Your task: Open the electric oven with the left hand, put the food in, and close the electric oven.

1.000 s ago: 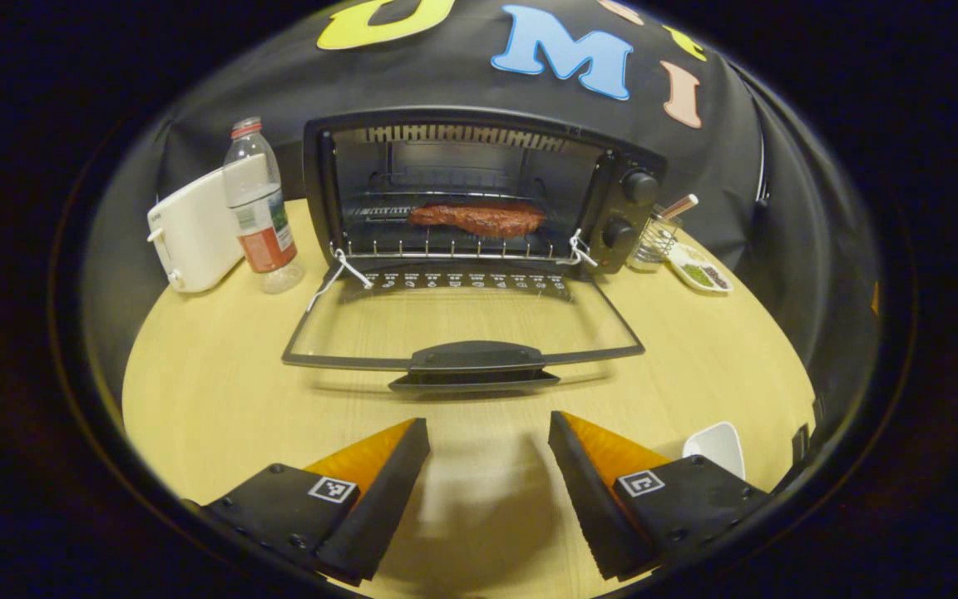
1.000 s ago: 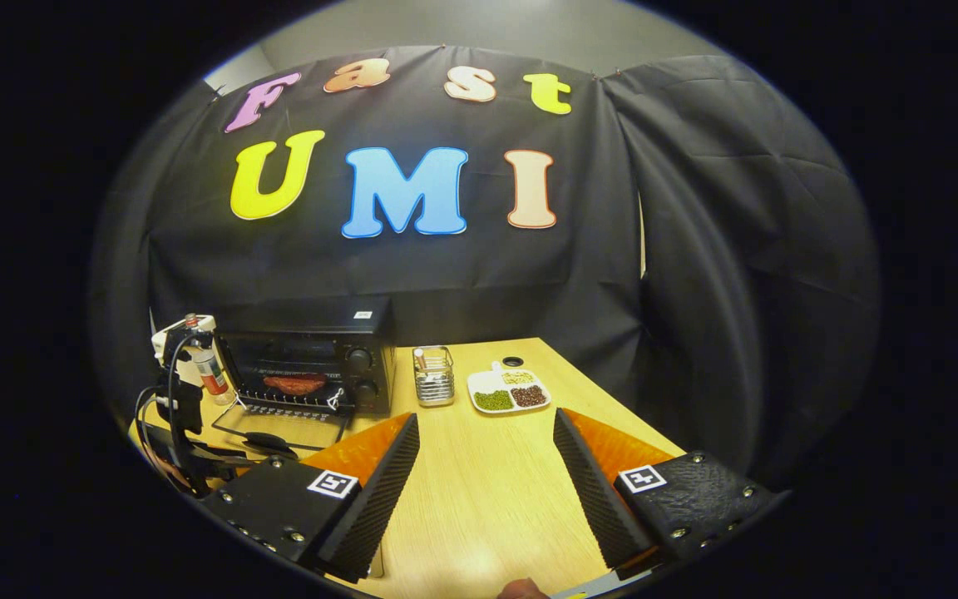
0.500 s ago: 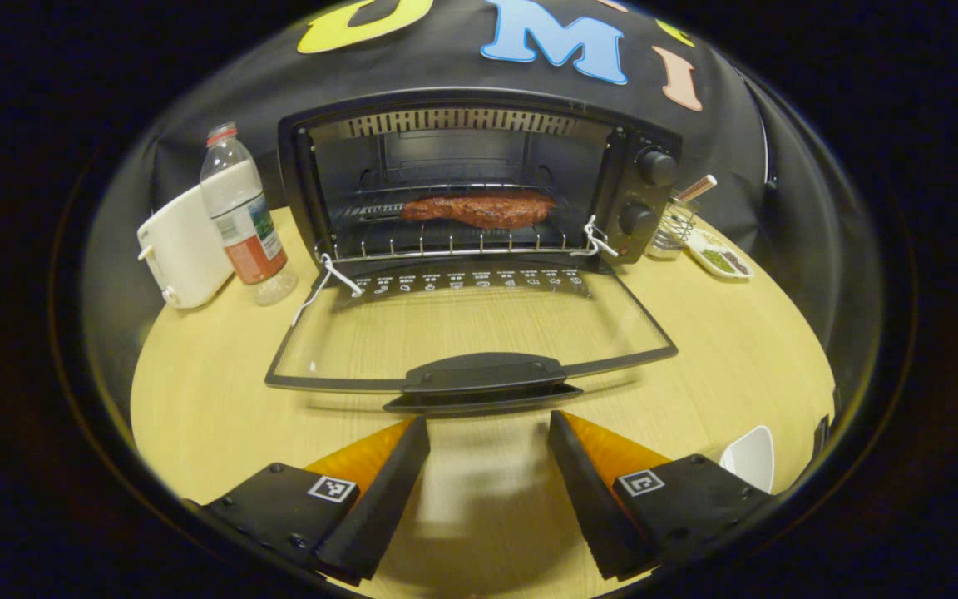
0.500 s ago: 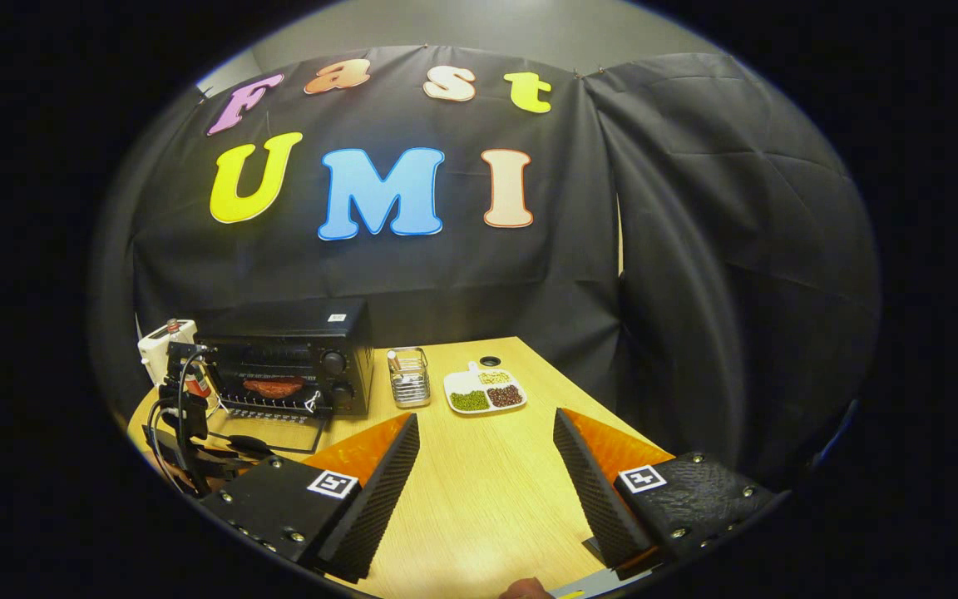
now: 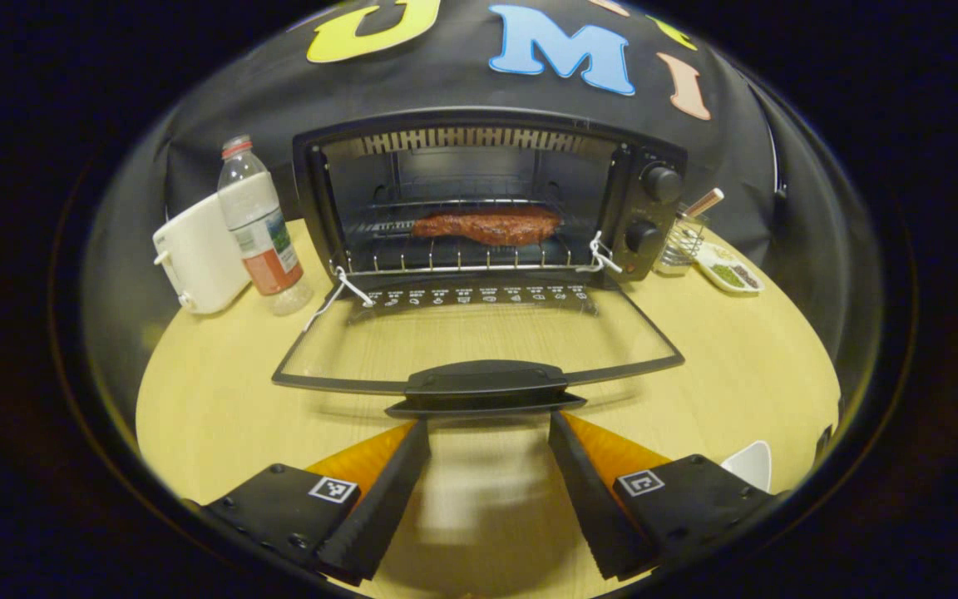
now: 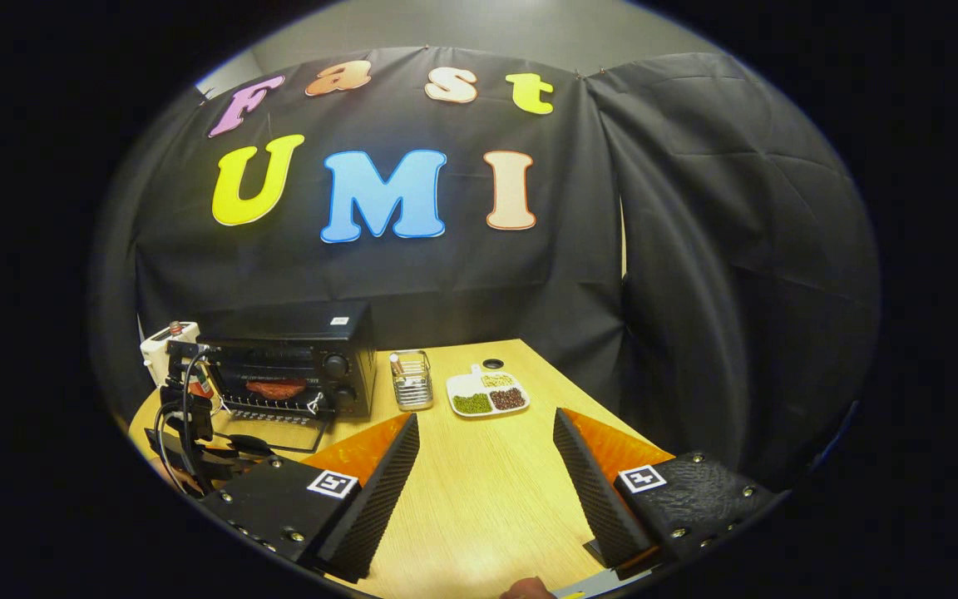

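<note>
hovering just in front of the oven door handle (image 5: pixel 486 384), the left gripper (image 5: pixel 487 428) has its two fingers spread apart and holds nothing; the fingertips stand at each end of the handle, very near it, but i cannot tell if they touch. the oven (image 5: pixel 487 200) stands at the back of the wooden table (image 5: pixel 221 391), and its glass door (image 5: pixel 479 337) is folded down flat toward the camera. the food, a brown piece of meat (image 5: pixel 487 225), lies on the wire rack (image 5: pixel 454 262) inside the oven. two knobs (image 5: pixel 654 208) sit on the right side of the oven front. left of the oven are a plastic bottle (image 5: pixel 261 229) and, just beside it, a white toaster (image 5: pixel 200 258). right of the oven are a wire holder (image 5: pixel 683 241) and a white plate with beans (image 5: pixel 728 270). a white dish (image 5: pixel 749 462) shows near the right finger.

in the right gripper view, the right gripper (image 6: pixel 487 433) is released too, fingers wide, grasping nothing, above the bare table (image 6: pixel 487 499) and well apart from the oven (image 6: pixel 288 366). the meat (image 6: pixel 276 388) shows inside there also. the left gripper body (image 6: pixel 188 416), with cables, is near the open door.
</note>
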Motion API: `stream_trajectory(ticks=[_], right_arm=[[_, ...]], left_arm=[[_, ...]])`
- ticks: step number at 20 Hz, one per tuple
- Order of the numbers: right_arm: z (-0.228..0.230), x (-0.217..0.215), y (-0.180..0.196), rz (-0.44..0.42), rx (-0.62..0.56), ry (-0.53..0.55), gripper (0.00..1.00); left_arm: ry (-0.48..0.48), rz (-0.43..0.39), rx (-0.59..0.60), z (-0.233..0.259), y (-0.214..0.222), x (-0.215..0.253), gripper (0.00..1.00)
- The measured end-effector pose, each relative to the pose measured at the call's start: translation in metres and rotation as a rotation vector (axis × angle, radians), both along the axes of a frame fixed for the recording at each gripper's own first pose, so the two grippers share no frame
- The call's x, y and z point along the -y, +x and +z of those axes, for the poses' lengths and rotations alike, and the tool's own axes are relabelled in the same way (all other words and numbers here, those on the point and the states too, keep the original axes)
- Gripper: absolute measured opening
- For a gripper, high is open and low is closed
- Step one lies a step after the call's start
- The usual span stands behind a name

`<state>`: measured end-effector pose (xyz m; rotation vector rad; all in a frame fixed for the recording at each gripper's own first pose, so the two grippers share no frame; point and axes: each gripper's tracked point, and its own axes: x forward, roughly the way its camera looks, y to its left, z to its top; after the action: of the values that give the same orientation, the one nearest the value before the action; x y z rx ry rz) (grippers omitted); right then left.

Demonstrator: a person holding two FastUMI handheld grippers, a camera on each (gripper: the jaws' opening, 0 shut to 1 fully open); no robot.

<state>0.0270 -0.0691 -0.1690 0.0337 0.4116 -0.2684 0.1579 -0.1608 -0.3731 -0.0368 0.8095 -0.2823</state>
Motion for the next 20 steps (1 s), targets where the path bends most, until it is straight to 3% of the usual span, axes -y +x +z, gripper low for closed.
stream_trajectory(ticks=[6, 12, 20], right_arm=[[0.0, -0.009, 0.002, 0.046, 0.0, -0.003, 0.98], [0.0, -0.009, 0.004, 0.058, -0.003, 0.008, 0.98], [0.004, -0.009, 0.003, 0.065, -0.003, -0.006, 0.98]], left_arm=[[0.0, 0.0, 0.065, 0.025, -0.001, -0.004, 1.0], [0.041, -0.033, 0.24, 0.067, 0.011, -0.008, 1.0], [0.027, -0.027, 0.326, 0.099, 0.034, -0.009, 0.98]])
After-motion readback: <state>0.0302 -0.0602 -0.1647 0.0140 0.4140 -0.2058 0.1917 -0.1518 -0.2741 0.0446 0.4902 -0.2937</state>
